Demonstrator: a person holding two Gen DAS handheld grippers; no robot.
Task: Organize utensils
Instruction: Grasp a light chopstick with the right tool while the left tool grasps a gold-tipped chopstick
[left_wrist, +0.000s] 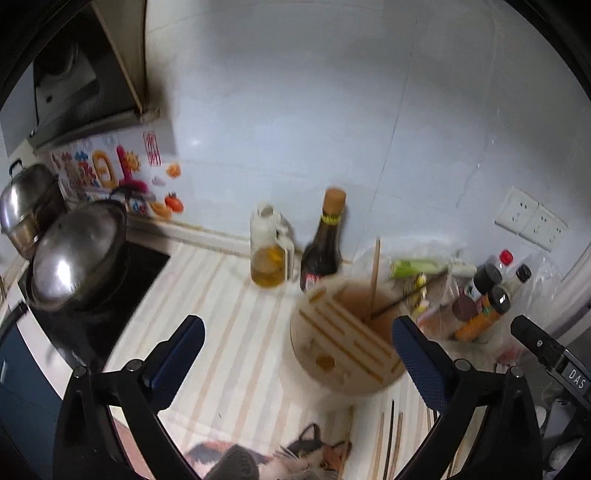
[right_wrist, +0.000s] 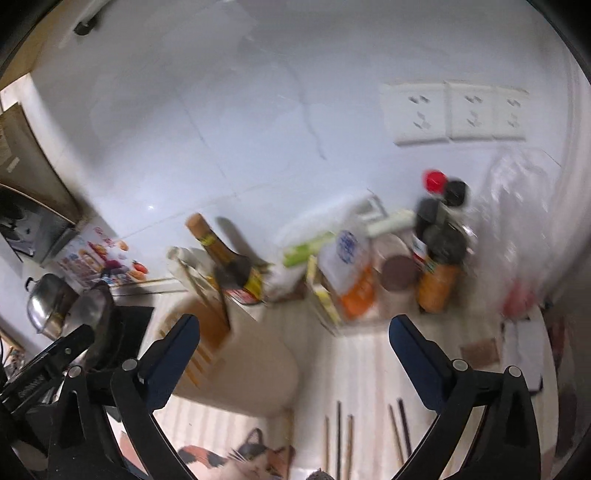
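Note:
A round beige utensil holder (left_wrist: 343, 332) with a slotted top stands on the striped counter; a pale chopstick (left_wrist: 376, 273) and a dark one (left_wrist: 406, 295) stand in it. It also shows in the right wrist view (right_wrist: 229, 354). Several loose chopsticks (right_wrist: 338, 439) lie on the counter in front, also seen in the left wrist view (left_wrist: 391, 439). My left gripper (left_wrist: 299, 354) is open and empty above the holder's near side. My right gripper (right_wrist: 295, 354) is open and empty, above the counter right of the holder.
An oil jug (left_wrist: 267, 251) and a dark sauce bottle (left_wrist: 323, 243) stand behind the holder. Spice jars (right_wrist: 437, 273) and packets (right_wrist: 351, 273) crowd the back right. Lidded pots (left_wrist: 74, 254) sit on the stove at left. A cat-print mat (right_wrist: 243, 461) lies at the front edge.

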